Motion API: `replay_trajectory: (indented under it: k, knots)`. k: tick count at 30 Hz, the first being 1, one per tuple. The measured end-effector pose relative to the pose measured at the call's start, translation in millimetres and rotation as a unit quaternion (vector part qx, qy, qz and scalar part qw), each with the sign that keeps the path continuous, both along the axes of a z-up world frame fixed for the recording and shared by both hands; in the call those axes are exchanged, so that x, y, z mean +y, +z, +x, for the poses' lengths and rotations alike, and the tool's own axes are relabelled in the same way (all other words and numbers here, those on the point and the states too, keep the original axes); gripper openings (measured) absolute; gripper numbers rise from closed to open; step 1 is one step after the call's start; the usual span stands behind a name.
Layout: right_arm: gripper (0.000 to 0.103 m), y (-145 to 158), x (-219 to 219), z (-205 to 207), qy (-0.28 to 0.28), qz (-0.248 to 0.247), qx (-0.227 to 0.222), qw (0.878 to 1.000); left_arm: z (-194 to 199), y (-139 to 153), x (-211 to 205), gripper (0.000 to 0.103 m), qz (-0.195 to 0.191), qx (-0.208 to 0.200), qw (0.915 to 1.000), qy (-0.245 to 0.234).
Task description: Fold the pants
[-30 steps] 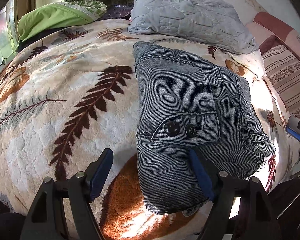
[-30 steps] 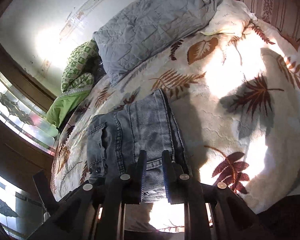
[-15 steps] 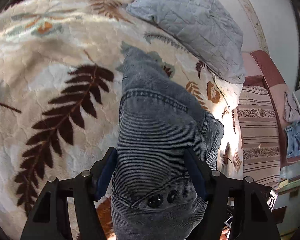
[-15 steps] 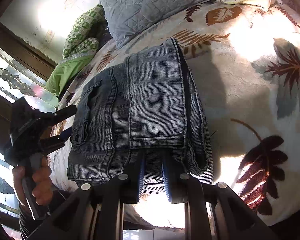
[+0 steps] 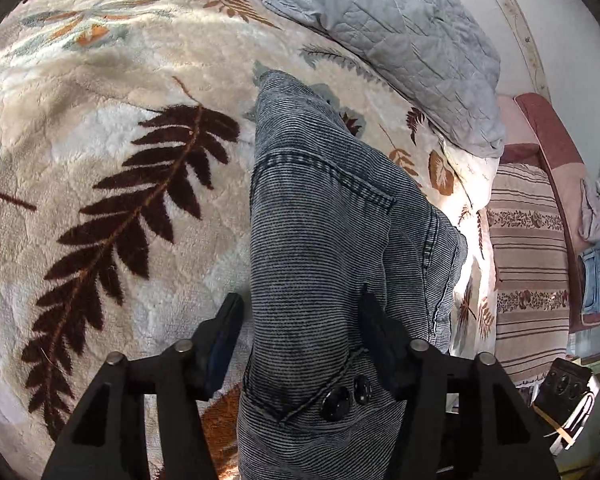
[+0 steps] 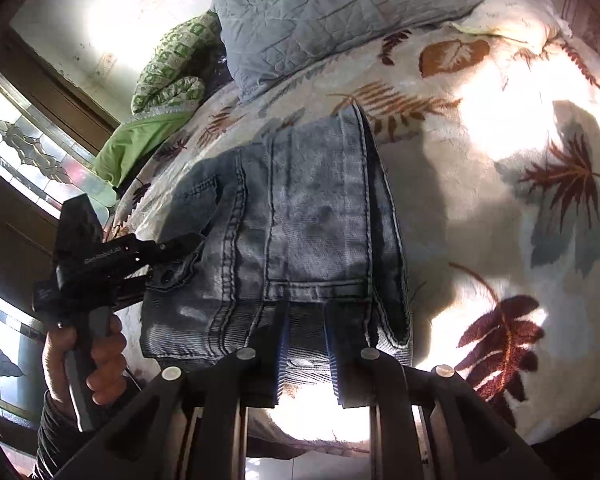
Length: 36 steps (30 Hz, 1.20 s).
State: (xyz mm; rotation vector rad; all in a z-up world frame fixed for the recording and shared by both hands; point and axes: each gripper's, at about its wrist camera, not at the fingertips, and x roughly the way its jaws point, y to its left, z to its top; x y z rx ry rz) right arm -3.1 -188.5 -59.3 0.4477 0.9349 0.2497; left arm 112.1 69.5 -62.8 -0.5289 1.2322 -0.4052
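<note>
Grey-blue denim pants (image 5: 324, 240), folded into a thick bundle, are held up off a leaf-patterned blanket (image 5: 100, 128). My left gripper (image 5: 300, 320) has its jaws closed around the buttoned end of the bundle; two black buttons (image 5: 346, 394) show between them. In the right wrist view my right gripper (image 6: 306, 320) is shut on the hem edge of the pants (image 6: 300, 232). The left gripper (image 6: 172, 252) shows there too, held by a hand and pinching the bundle's left side.
A grey quilted pillow (image 5: 400, 40) lies at the head of the bed. A green patterned cushion (image 6: 168, 68) and a green cover (image 6: 140, 144) sit by the window. A striped sofa (image 5: 528, 264) with clothes stands to the right of the bed.
The pants went from lying flat on the blanket to being lifted. My left gripper closed on the buttoned end; my right gripper kept its hold on the hem edge.
</note>
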Motion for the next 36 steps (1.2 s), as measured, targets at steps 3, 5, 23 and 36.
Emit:
replay_trajectory:
  k: [3, 5, 23, 36]
  knots:
    - [0.021, 20.2, 5.5, 14.9, 0.018, 0.017, -0.019, 1.000, 2.1, 10.2, 13.7, 0.062, -0.026, -0.011, 0.9995, 0.015]
    - [0.026, 9.7, 9.5, 35.1, 0.031, 0.014, 0.007, 0.999, 6.3, 17.9, 28.3, 0.064, -0.061, -0.017, 0.9974, 0.034]
    - [0.026, -37.9, 2.0, 37.4, 0.052, 0.045, 0.027, 0.997, 85.0, 38.3, 2.4, 0.013, 0.010, -0.059, 0.9982, 0.005]
    - [0.026, -8.0, 4.9, 32.8, 0.048, 0.027, 0.005, 0.998, 53.8, 57.0, 17.1, 0.064, 0.092, -0.133, 0.9866, 0.021]
